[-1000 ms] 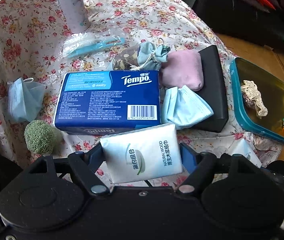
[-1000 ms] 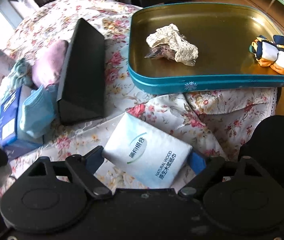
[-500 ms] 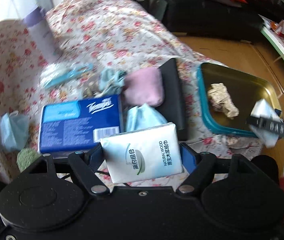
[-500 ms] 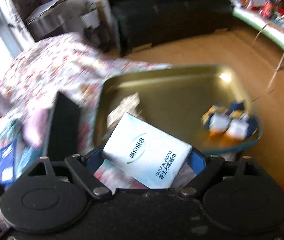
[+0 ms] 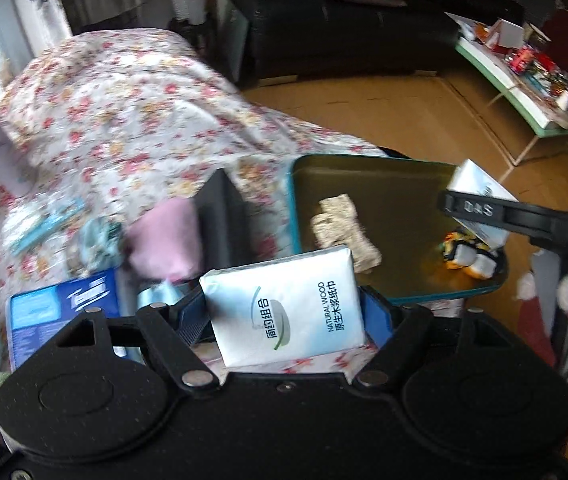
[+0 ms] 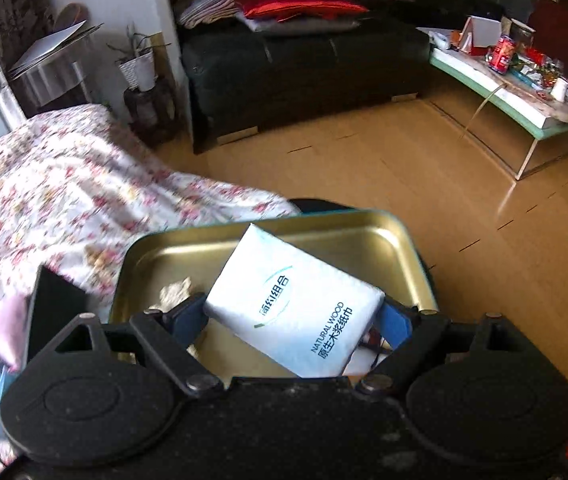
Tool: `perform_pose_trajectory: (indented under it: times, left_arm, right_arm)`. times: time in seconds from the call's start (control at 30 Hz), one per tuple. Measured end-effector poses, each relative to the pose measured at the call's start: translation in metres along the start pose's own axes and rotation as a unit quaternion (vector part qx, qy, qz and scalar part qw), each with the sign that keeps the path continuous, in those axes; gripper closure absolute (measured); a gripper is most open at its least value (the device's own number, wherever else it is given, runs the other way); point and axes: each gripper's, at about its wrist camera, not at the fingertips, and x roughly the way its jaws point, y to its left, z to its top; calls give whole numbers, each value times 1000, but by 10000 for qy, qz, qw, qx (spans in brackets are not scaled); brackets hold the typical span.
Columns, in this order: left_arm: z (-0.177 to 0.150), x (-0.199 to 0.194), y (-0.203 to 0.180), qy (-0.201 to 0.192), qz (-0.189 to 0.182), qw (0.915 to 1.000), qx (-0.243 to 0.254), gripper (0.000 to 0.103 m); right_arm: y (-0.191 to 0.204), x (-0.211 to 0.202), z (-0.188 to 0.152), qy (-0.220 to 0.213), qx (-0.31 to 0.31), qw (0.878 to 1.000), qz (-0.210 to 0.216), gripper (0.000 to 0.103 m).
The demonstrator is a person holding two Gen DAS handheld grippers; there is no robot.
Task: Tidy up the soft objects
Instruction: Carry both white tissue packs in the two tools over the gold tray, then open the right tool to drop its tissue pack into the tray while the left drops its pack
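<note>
My left gripper (image 5: 284,314) is shut on a white tissue pack (image 5: 284,300), held above the floral table near the teal tin tray (image 5: 293,200). In the right wrist view my right gripper (image 6: 292,320) is shut on a second white tissue pack (image 6: 296,304), which hangs tilted over the gold inside of the tray (image 6: 364,222). The left wrist view also shows the right gripper's finger (image 5: 484,210) and its pack (image 5: 478,186) over the tray's right side. A cream lace piece (image 5: 344,228) and a small orange, white and navy plush (image 5: 468,256) lie in the tray.
On the floral cloth (image 5: 124,120) left of the tray lie a black box (image 5: 220,220), a pink pouch (image 5: 164,236), a blue Tempo tissue pack (image 5: 60,304) and a light blue face mask (image 5: 156,294). Beyond are a wooden floor, a dark sofa and a cluttered low table (image 6: 504,80).
Both grippers have risen and swung right toward the tray, each keeping its tissue pack. The right pack went from above the table edge to over the tray.
</note>
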Motion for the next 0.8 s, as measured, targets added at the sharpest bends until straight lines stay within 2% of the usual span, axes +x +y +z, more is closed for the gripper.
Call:
perform_pose_trajectory:
  times: [0.17, 0.3, 0.57, 0.8]
  left_arm:
    - [11, 16, -17, 140, 9, 9999, 89, 30]
    - [16, 29, -32, 216, 40, 9995, 227, 30]
    - [24, 63, -56, 481, 53, 9985, 256, 30]
    - [28, 82, -79, 511, 189, 9976, 430, 29]
  right_arm:
    - [-10, 14, 13, -111, 113, 9999, -54, 14]
    - [-14, 23, 15, -163, 206, 9996, -80, 3]
    - [-24, 23, -2, -70, 340, 9993, -151, 3]
    - [-40, 20, -15, 2, 597, 9976, -349, 3]
